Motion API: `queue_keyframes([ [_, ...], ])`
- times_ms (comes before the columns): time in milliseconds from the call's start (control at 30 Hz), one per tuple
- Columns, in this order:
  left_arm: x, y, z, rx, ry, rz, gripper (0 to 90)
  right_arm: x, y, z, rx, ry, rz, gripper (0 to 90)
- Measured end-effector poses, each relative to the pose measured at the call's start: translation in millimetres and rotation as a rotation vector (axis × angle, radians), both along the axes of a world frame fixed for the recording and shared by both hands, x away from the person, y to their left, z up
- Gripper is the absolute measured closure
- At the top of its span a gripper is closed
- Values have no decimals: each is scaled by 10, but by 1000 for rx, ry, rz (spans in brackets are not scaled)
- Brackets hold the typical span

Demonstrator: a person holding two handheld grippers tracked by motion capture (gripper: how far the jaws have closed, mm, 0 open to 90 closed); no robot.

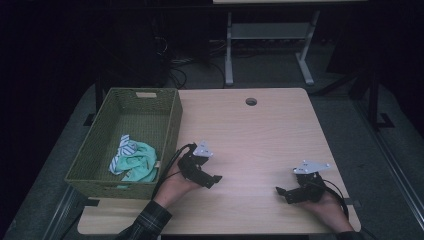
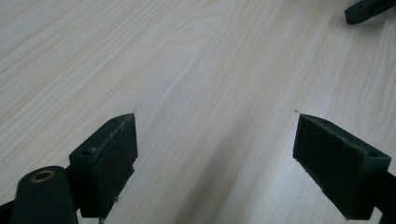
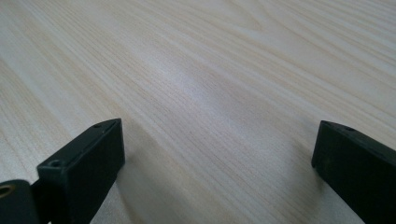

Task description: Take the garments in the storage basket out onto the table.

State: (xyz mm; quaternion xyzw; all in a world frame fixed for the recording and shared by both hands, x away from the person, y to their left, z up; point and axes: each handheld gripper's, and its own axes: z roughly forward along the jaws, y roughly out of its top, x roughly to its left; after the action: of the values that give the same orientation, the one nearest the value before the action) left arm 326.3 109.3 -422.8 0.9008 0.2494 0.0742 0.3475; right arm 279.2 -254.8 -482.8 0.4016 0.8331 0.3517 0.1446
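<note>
Left of the left gripper (image 1: pixel 216 178), in the high view, a green woven basket (image 1: pixel 170 131) sits on the light wooden table (image 1: pixel 260 135), its near right wall just beside that gripper's hand (image 1: pixel 175 186). Inside the basket, toward the corner nearest the left gripper, lies a crumpled teal cloth (image 1: pixel 142 165) with a blue-and-white striped cloth (image 1: pixel 122 149) bunched against its far left side; the rest of the basket floor is bare weave. The left gripper lies low over the table, its jaws pointing right toward the right gripper (image 1: pixel 280 192), a grey three-cornered plate on top. The right gripper is held by the right hand (image 1: pixel 325 205) near the table's near right corner, jaws pointing left, well apart from the left one. Beyond both grippers a round hole (image 1: pixel 251 101) pierces the table near its far edge. A plaid sleeve (image 1: pixel 145 222) covers the left forearm.

From the left gripper view, the left gripper's (image 2: pixel 215 154) two black jaws stand wide apart with nothing but bare wood grain between them. Ahead and to the upper right, a dark jaw tip of the right gripper (image 2: pixel 369 9) pokes into the corner.

From the right gripper view, the right gripper's (image 3: pixel 215 163) jaws are likewise spread wide, holding nothing, with pale tabletop ahead of them.
</note>
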Motion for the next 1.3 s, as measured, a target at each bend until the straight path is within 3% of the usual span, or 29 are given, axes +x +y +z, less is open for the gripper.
queue_keyframes([
  [533, 21, 8, 94, -1, 4, 16, 137, 0, 0, 0, 0, 0, -2, 22],
  [1300, 45, -5, 274, 9, -9, -2, 136, 0, -1, 0, 0, 0, -4, 21],
])
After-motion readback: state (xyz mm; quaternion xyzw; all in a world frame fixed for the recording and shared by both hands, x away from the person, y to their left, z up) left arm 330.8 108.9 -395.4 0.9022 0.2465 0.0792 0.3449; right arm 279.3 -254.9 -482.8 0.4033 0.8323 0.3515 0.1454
